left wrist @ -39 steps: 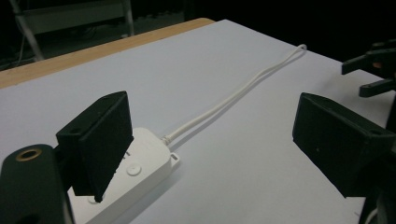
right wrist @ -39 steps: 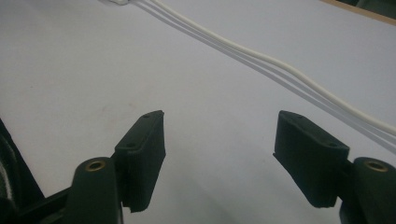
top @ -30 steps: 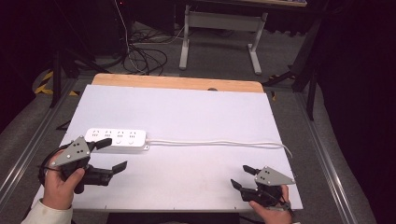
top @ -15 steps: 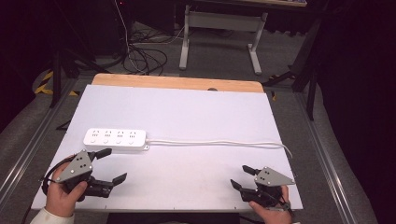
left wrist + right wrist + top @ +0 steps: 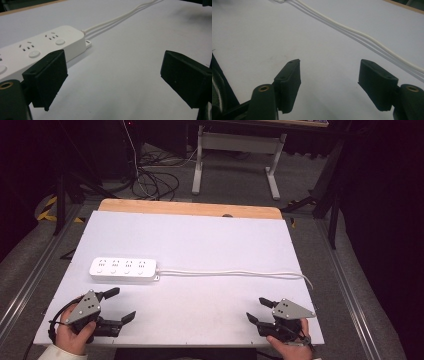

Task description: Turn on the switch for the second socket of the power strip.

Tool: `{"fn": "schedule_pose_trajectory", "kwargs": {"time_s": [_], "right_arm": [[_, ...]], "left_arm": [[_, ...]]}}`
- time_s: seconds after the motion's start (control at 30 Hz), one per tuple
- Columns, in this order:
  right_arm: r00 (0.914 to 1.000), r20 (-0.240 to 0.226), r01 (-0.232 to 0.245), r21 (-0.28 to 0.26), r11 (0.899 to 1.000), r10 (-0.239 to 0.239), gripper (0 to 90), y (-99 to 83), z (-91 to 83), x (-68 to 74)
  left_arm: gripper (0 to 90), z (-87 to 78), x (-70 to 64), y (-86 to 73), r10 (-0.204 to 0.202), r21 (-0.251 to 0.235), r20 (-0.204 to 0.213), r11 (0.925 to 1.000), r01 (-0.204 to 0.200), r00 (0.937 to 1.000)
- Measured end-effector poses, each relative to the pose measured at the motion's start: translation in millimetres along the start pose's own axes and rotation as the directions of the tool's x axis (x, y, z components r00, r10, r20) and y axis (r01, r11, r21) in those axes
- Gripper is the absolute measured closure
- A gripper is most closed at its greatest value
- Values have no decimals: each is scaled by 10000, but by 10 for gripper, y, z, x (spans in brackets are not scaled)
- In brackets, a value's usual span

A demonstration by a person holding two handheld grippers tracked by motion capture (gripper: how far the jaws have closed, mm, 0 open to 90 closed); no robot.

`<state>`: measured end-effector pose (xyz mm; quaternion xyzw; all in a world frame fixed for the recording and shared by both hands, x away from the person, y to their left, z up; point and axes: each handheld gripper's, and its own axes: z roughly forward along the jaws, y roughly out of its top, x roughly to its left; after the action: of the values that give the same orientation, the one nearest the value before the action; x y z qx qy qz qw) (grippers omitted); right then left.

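Nearest to us, at the front edge of the white table (image 5: 200,245), we held the left gripper (image 5: 119,306) low over the near left corner, its jaws spread wide with nothing between them. In the left gripper view the left gripper (image 5: 113,80) looked along the bare tabletop, with its left jaw just beside the near end of the power strip (image 5: 37,52), apart from it and not touching. We held the right gripper (image 5: 259,310) at the near right corner, its jaws likewise spread and empty. In the right gripper view the right gripper (image 5: 329,80) faced bare tabletop, and the white cord (image 5: 362,36) ran slantwise across the surface beyond the jaw tips.

Farther in, the white power strip (image 5: 123,269) lay flat on the left half of the table, long side across, sockets up, near the left gripper and well apart from the right one. Its cord (image 5: 235,273) left the right end of the strip and ran nearly straight across the table to the right edge, where it bent over the side.

Beyond that the table's wooden far edge (image 5: 190,209) showed, and behind it, on the floor, lay a tangle of black cables (image 5: 150,182) beside a white desk frame (image 5: 235,150).
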<state>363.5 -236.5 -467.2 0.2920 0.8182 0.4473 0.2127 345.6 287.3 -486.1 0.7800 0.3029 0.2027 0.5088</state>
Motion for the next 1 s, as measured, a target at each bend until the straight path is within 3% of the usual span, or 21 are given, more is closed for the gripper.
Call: {"fn": "schedule_pose_trajectory", "kwargs": {"time_s": [0.13,0.27,0.43,0.5,0.6,0.73,0.93,1.0], "right_arm": [[10000,-32,3,38,10000,-3,345,-1,4,0],[10000,-20,6,56,10000,-6,345,0,4,2],[10000,-59,14,69,10000,-13,345,-1,8,-2],[10000,-84,30,86,10000,-29,345,0,12,1],[9999,-84,56,78,10000,-56,345,1,12,5],[9999,-89,69,99,9999,-68,345,2,18,5],[9999,-100,54,128,9999,-52,345,-1,18,-1],[9999,-116,52,103,9999,-51,345,-3,15,0]], "left_arm": [[76,-9,-13,-47,252,72,58,9997,-253,9997],[73,13,-30,-78,67,414,365,9991,-82,9993],[72,40,-21,-72,-245,481,427,9986,225,9988],[72,63,-18,-56,-308,556,234,9980,295,9993],[72,74,-19,-4,-884,853,-5,9924,882,9961],[71,56,-17,-19,-346,814,40,9961,342,9994],[72,26,-6,-17,-64,348,9,9994,64,10000],[71,19,-19,-15,-136,296,66,9995,134,9999]]}}
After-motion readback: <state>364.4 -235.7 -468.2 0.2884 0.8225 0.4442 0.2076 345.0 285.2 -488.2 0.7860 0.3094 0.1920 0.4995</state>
